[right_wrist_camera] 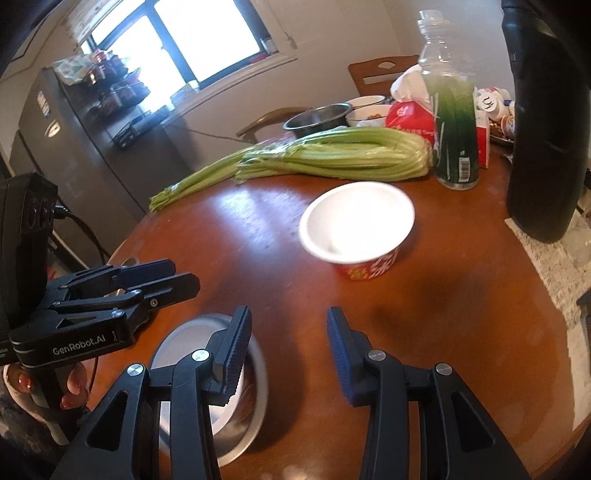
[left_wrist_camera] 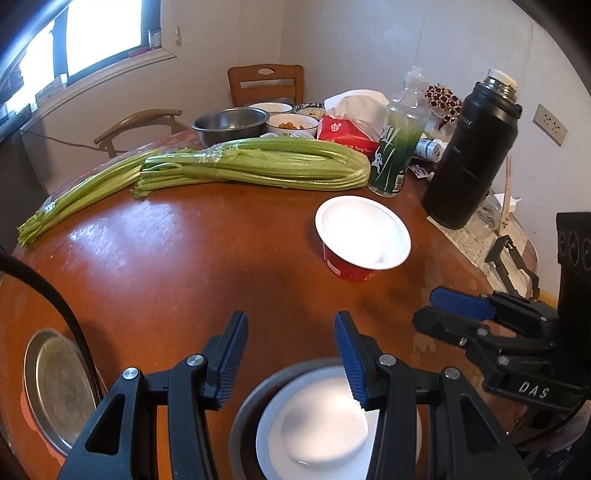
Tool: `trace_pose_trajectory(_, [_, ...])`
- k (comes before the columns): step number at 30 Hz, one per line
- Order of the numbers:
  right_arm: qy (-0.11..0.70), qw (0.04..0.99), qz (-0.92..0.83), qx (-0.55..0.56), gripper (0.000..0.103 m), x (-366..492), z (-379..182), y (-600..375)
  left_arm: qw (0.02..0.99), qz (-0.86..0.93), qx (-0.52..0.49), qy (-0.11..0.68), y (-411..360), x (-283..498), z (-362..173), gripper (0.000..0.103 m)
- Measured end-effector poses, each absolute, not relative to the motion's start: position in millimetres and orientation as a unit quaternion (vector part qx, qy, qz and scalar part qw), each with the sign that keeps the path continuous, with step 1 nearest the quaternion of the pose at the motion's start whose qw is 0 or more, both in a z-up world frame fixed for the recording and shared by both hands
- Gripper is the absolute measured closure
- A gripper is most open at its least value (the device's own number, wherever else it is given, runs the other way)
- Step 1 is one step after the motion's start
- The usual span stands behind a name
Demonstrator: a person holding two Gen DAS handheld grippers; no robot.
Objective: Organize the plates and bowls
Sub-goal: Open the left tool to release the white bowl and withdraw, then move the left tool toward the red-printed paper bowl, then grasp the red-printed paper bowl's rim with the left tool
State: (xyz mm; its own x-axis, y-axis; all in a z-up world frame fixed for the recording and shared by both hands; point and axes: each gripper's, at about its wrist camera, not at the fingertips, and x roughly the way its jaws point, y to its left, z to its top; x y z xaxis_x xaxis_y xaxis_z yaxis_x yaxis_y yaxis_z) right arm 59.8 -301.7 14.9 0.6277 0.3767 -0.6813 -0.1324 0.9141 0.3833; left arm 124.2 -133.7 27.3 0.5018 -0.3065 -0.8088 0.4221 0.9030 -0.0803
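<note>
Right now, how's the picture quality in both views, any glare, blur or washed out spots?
Left wrist view: the window is blown out, and the red paper bowl has an overexposed inside. Right wrist view: the same bowl looks motion-blurred at its rim, and glare streaks the table. Both views bend straight lines, fisheye style.

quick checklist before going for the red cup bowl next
1. Right gripper open, nothing held: ok.
2. Left gripper open, nothing held: ok.
3. Red bowl upright, apart from the celery and green bottle: ok.
4. Bare table between right gripper and red bowl: ok.
5. White bowl nested in the metal plate, ready as a stacking spot: ok.
6. Red bowl empty inside: cannot tell, glare.
</note>
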Motion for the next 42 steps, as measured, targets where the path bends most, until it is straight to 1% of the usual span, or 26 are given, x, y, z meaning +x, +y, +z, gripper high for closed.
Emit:
trace_pose_trajectory(14, [0.400, 0.900, 0.089, 0.150, 0.058, 112, 17, -341, 0.855, -0.228, 0.083, 0.458, -167, 174, 20, 0.054])
trace_pose_trajectory(25, [0.421, 0.896, 0.053, 0.133, 0.058, 149, -4, -349, 0.837, -0.247, 0.095, 0.479, -195, 206, 1, 0.054])
trace_pose_trajectory(36, [0.432, 0.893, 0.086, 0.094, 0.058, 168, -13, -320, 0.831, -0.237, 0.080, 0.497, -181, 220, -13, 0.054])
trace_pose_trajectory(42, [0.443, 0.884, 0.115, 0.096, 0.058, 173, -18, -299, 0.829, -0.220, 0.067, 0.510, -163, 229, -22, 0.054])
